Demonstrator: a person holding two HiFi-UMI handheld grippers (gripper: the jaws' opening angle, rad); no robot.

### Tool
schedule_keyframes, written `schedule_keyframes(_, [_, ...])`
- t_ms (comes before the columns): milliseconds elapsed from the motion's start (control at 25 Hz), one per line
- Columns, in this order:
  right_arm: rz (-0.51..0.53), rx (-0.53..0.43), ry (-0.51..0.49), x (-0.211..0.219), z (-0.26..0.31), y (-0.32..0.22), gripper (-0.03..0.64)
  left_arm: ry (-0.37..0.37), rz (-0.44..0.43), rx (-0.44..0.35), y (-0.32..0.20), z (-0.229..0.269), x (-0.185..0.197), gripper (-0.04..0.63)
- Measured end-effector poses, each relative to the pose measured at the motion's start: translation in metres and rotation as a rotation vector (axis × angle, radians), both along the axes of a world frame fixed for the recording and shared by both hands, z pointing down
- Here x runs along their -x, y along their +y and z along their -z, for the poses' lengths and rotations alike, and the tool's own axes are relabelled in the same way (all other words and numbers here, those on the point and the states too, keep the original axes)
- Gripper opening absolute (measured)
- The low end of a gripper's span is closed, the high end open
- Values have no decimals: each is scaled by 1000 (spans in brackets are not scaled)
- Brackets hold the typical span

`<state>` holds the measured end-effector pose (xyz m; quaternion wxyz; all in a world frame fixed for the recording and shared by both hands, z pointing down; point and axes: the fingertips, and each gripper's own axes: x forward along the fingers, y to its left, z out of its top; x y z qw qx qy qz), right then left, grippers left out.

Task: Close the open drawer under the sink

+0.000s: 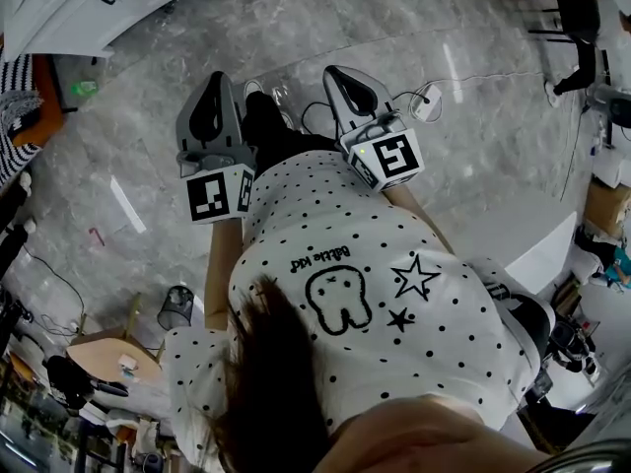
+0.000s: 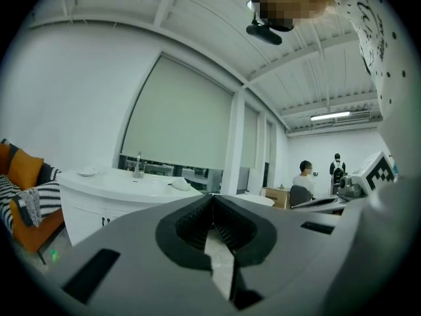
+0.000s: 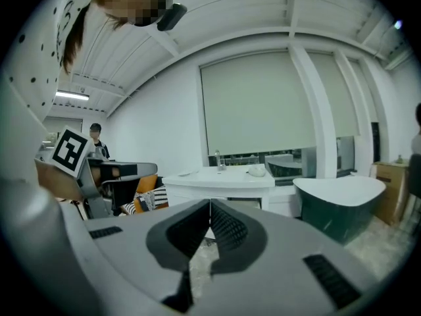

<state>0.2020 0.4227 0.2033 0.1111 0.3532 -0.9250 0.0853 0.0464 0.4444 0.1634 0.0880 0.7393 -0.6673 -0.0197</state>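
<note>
Clenched empty, left claw (image 2: pixel 212 197) and right claw (image 3: pixel 209 204) face the white sink cabinet (image 3: pixel 219 178), drawer indistinct.

light: bright, even | edges: fisheye-warped — dark corners | foreground: soft

**Colour and pattern reference: grippers, clothing, room fittings**

The left gripper (image 1: pixel 217 92) and the right gripper (image 1: pixel 345 82) have mid-grey shells with black ribbed linings on the jaws. The marker cubes (image 1: pixel 219 193) carry black square patterns on white. The shirt (image 1: pixel 454 333) is white with small black dots, a black outlined tooth, one outlined star and one solid black star. The floor (image 1: pixel 394 57) is grey, marble-veined with pale streaks. The vanity cabinet (image 2: pixel 89 212) and its worktop (image 2: pixel 125 182) are white, with dark handles. The cushion (image 2: pixel 23 166) is orange; the throw (image 2: pixel 26 201) is striped black and white. The window blind (image 2: pixel 177 117) is pale grey-green. The tub (image 3: pixel 335 219) is dark green with a white rim.
</note>
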Motion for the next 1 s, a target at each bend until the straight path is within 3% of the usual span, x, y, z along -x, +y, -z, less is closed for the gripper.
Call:
schedule_keyframes(600, [-65, 17, 8, 76, 4, -98, 15, 51, -33, 16, -97, 1, 74, 6])
schedule_keyframes(1000, [-112, 4, -3, 105, 3, -133, 15, 84, -61, 38, -134, -7, 105, 6])
